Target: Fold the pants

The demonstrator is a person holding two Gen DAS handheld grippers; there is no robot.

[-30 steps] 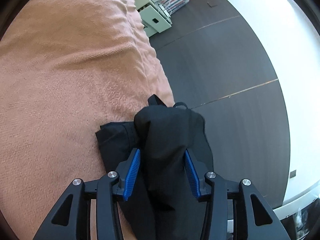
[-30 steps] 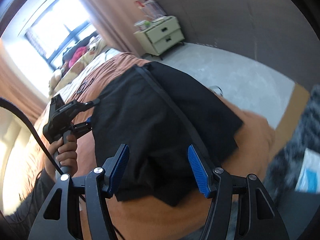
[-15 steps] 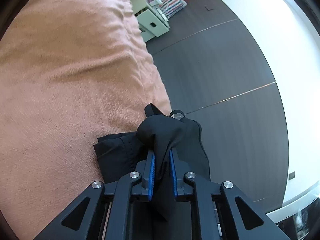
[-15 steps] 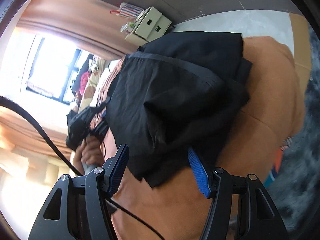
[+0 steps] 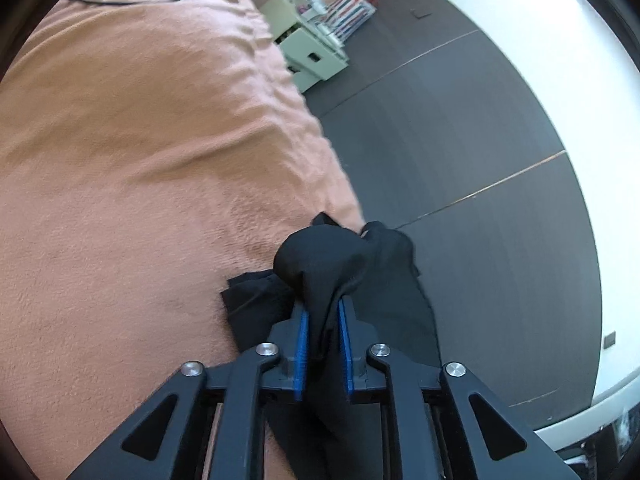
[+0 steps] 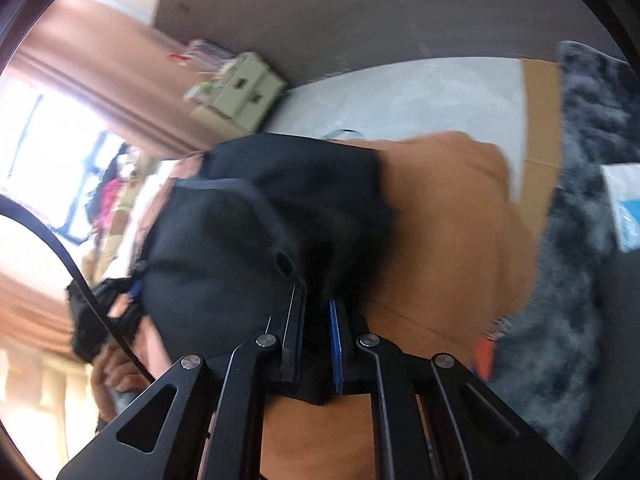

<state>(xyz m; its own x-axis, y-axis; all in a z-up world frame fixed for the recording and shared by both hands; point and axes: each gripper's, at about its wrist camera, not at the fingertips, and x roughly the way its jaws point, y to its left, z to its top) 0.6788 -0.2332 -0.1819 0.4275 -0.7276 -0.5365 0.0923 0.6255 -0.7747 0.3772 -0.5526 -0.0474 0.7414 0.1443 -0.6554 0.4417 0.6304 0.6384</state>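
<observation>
The black pants [image 5: 320, 256] lay bunched at the edge of the salmon bedspread [image 5: 140, 152], spilling toward four o'clock over the dark floor [image 5: 460, 140]. The left gripper [image 5: 323, 312] clamped a raised fold between its blue pads [image 5: 303, 344]. The right gripper [image 6: 316, 312], its jaws just drawn together, pinched the pants [image 6: 248, 232] too; the picture was blurred. A pale green cabinet [image 5: 312, 56] stood at twelve o'clock
</observation>
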